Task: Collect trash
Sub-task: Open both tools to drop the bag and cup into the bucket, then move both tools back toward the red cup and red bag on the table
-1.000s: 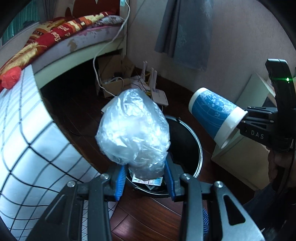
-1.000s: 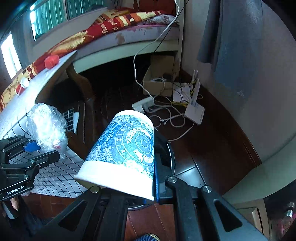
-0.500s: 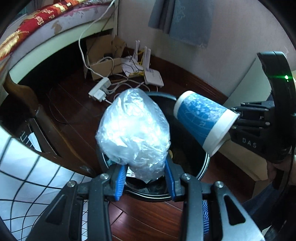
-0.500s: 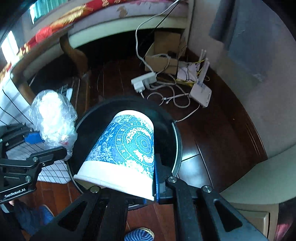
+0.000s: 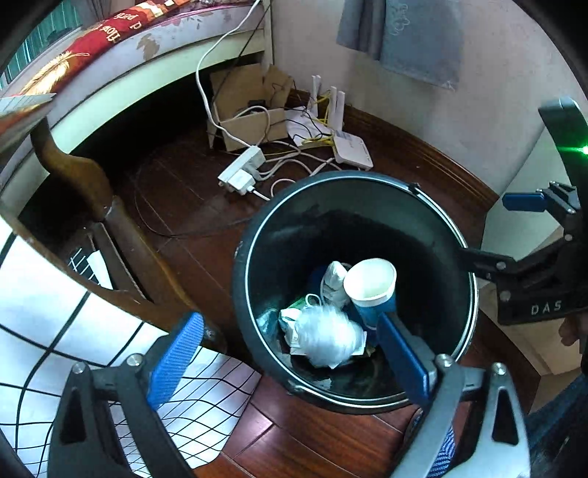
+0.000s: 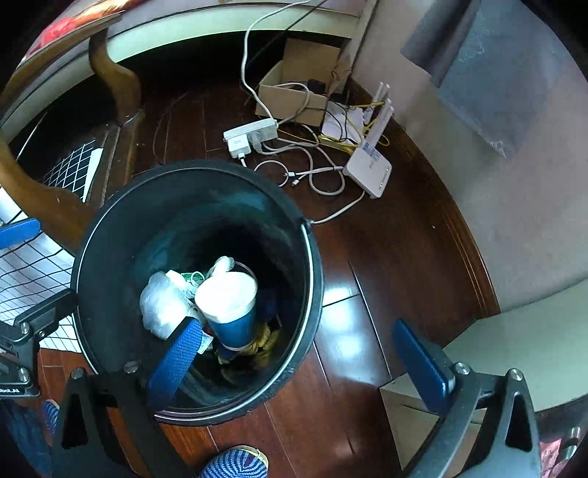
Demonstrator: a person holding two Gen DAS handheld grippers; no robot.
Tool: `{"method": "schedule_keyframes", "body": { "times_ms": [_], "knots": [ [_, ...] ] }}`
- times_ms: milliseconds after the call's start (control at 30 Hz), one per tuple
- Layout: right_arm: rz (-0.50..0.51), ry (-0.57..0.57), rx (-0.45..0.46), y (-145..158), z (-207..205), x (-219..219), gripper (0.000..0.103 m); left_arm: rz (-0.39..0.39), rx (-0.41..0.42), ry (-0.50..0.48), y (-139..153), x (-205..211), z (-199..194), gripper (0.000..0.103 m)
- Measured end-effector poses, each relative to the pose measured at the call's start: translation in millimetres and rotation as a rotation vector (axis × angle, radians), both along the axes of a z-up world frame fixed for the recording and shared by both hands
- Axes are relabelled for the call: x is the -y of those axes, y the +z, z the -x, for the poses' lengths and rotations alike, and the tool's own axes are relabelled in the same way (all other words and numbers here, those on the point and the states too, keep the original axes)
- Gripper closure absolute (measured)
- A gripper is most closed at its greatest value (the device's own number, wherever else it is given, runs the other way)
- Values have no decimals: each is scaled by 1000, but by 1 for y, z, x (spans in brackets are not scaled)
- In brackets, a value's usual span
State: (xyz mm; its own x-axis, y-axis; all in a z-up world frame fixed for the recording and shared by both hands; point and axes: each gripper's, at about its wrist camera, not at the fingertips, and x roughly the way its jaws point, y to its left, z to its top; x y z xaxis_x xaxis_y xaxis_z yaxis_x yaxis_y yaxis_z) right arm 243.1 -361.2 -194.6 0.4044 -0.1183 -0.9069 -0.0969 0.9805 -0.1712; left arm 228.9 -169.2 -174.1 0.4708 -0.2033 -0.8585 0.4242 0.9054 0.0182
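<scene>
Left gripper (image 5: 290,353): black triangular-cutout finger arms, silver screws at the joints, blue ribbed pads (image 5: 176,358). Side plate seen from the right wrist view carries white lettering, partly cut off.

Right gripper (image 6: 301,360): same black arms, silver screws, blue pads (image 6: 422,364). Seen from the left wrist view: black housing marked "DAS" in white, a green light on its curved black handle.

Person: blue-and-white knitted shoe (image 6: 235,464).

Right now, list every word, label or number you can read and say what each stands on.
"DAS": on the right gripper body, left wrist view.
"RoboLAI", start cut off: on the left gripper body, right wrist view.
Lettering on the red bedspread: upside down, unreadable.
Router label: too small.
</scene>
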Motion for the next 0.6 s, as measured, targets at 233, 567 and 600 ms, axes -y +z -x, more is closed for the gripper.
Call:
{"method": "schedule_keyframes", "body": {
  "times_ms": [233,567,600],
  "knots": [
    [13,4,27,8,-4,-4,0,10,25,18,9,-4,4,6],
    [19,14,84,28,3,-11,0,4,79,43,27,-9,11,4],
    [19,14,90,31,4,-11,0,4,81,45,29,-9,12,4]
  ]
}}
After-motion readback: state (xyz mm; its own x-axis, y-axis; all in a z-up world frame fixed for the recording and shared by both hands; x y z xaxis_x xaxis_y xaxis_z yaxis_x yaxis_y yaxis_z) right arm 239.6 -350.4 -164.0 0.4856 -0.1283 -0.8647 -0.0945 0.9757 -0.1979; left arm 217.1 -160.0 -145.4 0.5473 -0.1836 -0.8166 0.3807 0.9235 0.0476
